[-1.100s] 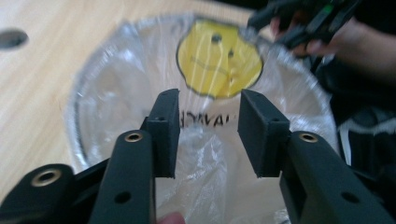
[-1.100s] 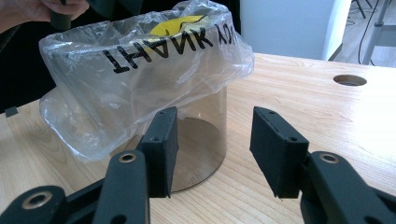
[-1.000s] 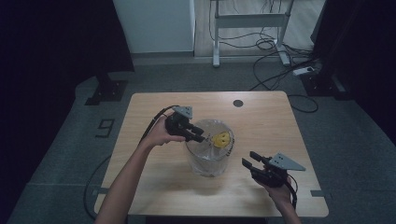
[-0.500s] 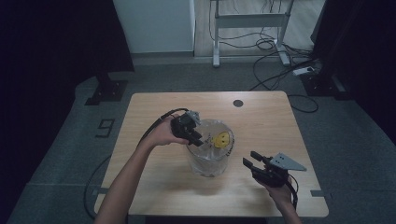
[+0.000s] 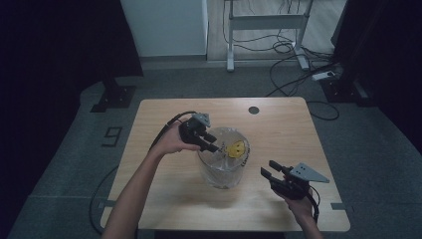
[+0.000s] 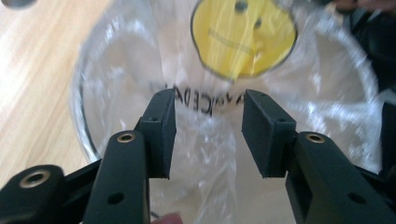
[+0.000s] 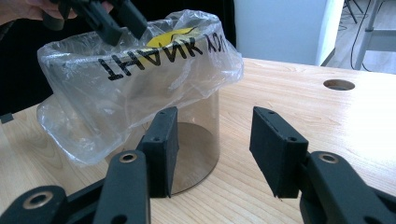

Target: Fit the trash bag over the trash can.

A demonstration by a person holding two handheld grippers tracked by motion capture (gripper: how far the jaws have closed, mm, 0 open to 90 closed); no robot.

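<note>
Lining work is in hand: a clear plastic bag point(image 5: 226, 154) printed with a yellow smiley face and black lettering sits inside a transparent round container point(image 5: 221, 172) near the middle of the wooden table point(image 5: 164, 199), its mouth folded outward over the rim so that the film drapes down the outer wall, as the right gripper view shows. The left gripper point(image 5: 211, 143) hangs over the container's near-left rim, angled down into the opening; its fingers point(image 6: 161, 126) have just been opening and now stand apart with nothing pressed between them, the crinkled film and the smiley print lying below and beyond the gap. That pose suits someone who has let go of the bag's edge after tucking it and is placed to pinch or push the film again where it is loose. The right gripper point(image 5: 266, 172) rests low at the container's right, apart from it, fingers point(image 7: 161, 144) open and empty, pointed at the lower wall and the hanging fold of the bag; my reading is that it waits there to steady the container or pull down the overhang on that side. The bag seems mostly seated, though the fold looks uneven and bunched.
</note>
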